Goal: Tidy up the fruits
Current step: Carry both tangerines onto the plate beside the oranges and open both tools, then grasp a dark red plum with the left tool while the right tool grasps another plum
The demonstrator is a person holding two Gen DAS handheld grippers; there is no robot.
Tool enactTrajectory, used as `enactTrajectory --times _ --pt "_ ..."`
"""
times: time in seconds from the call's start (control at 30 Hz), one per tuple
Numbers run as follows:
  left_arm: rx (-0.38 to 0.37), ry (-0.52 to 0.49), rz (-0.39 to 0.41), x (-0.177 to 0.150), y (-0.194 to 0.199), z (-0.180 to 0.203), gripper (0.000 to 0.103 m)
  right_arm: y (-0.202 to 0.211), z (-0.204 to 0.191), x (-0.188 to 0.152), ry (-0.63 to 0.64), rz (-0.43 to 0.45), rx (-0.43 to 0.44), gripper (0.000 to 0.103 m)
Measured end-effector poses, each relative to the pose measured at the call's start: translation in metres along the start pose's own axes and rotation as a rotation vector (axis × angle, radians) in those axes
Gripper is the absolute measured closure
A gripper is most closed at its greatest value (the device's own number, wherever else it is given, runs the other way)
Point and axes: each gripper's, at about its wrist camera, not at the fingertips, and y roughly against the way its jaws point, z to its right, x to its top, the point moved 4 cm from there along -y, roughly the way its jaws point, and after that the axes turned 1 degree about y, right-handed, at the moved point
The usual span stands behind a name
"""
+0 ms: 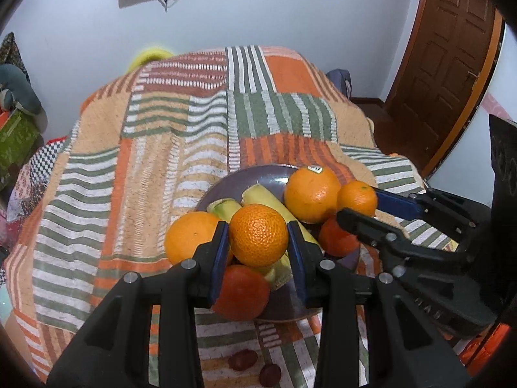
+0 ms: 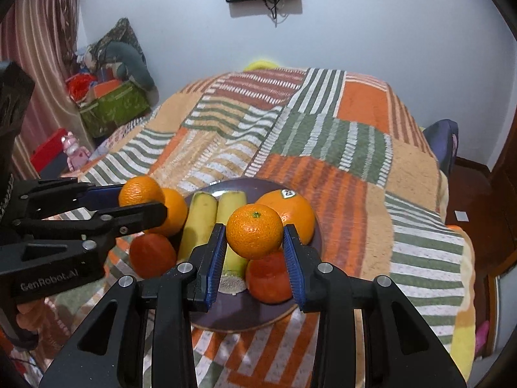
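Note:
My left gripper (image 1: 258, 226) is shut on a mandarin (image 1: 258, 242), held just above the dark plate (image 1: 268, 174). My right gripper (image 2: 254, 228) is shut on another mandarin (image 2: 254, 236) over the same plate (image 2: 232, 310). Each gripper shows in the other's view: the right gripper (image 1: 358, 202) with its mandarin (image 1: 357, 195), and the left gripper (image 2: 141, 198) with its mandarin (image 2: 137, 189). On the plate lie two cut bananas (image 2: 197, 223), a large stickered orange (image 2: 294, 213), a plain orange (image 2: 174, 210) and two reddish tangerines (image 2: 269, 278).
The plate rests on a bed under a striped orange, green and white blanket (image 1: 161, 161). Two small dark red fruits (image 1: 242, 359) lie on the blanket in front of the plate. A wooden door (image 1: 452, 48) stands at the right, and boxes and clutter (image 2: 110, 103) at the left.

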Motion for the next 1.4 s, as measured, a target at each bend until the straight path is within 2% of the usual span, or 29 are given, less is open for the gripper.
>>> enactTrajectory --times 0.2,0.47,0.5,0.6,0.67,0.8,1.03,1.4 --pt "-0.034 0.015 -0.042 -0.002 -0.023 0.003 0.068 -0.014 0.003 -0.009 0.0 -0.041 0.004 0.07" --pt "-0.057 0.031 -0.07 -0.003 -0.036 0.004 0.068 -0.02 -0.001 -0.009 0.04 -0.046 -0.006 0.07" --pt "-0.063 0.035 -0.081 -0.004 -0.038 0.004 0.066 -0.021 -0.001 -0.009 0.045 -0.046 -0.01 0.07" --pt "-0.071 0.039 -0.085 -0.005 -0.038 0.005 0.052 -0.02 -0.002 -0.009 0.03 -0.053 0.008 0.063" --pt "-0.045 0.029 -0.063 -0.004 -0.033 0.006 0.05 -0.018 -0.001 -0.008 0.015 -0.056 0.012 0.057" --pt "-0.048 0.019 -0.047 -0.002 -0.021 0.007 0.049 -0.014 0.002 -0.008 -0.008 -0.059 0.015 0.056" --pt "-0.01 0.014 0.013 -0.003 0.015 0.0 0.045 0.012 0.003 -0.004 -0.029 -0.019 0.002 0.056" --pt "0.034 0.024 0.066 -0.032 0.082 -0.025 0.041 0.055 -0.023 -0.009 -0.015 0.017 0.001 0.056"
